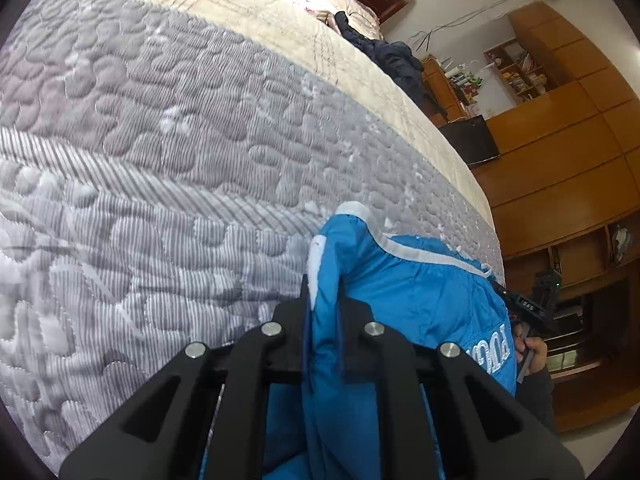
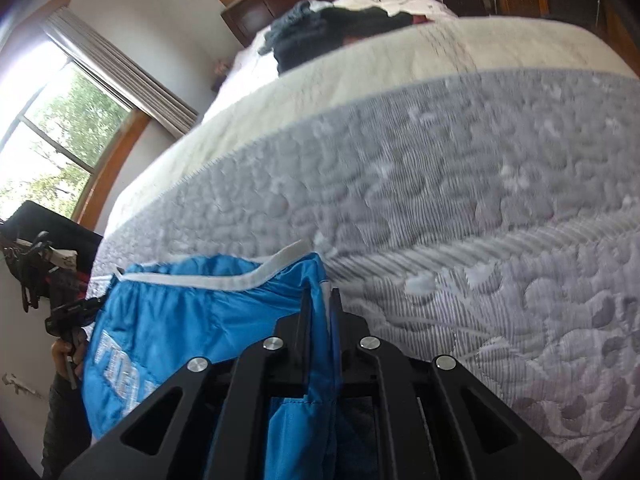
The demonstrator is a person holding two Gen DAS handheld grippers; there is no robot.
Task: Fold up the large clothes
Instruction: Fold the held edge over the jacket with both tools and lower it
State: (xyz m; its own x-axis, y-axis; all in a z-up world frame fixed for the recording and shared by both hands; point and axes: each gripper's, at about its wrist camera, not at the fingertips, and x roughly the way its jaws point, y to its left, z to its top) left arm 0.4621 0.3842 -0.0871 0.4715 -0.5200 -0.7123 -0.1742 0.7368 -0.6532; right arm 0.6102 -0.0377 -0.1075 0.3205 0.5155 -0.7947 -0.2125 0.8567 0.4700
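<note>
left gripper (image 1: pixel 325 300) and right gripper (image 2: pixel 320 312) each pinch the white-trimmed edge of the blue garment (image 1: pixel 420 292), lower centre. bare grey quilt (image 1: pixel 180 140) lies open beyond.

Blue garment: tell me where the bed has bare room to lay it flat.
Both grippers, left and right, pinch the blue garment. The grey quilted cover ahead is bare up to the cream band. The headboard end is crowded with dark clothes, and another pile sits at one edge.
</note>
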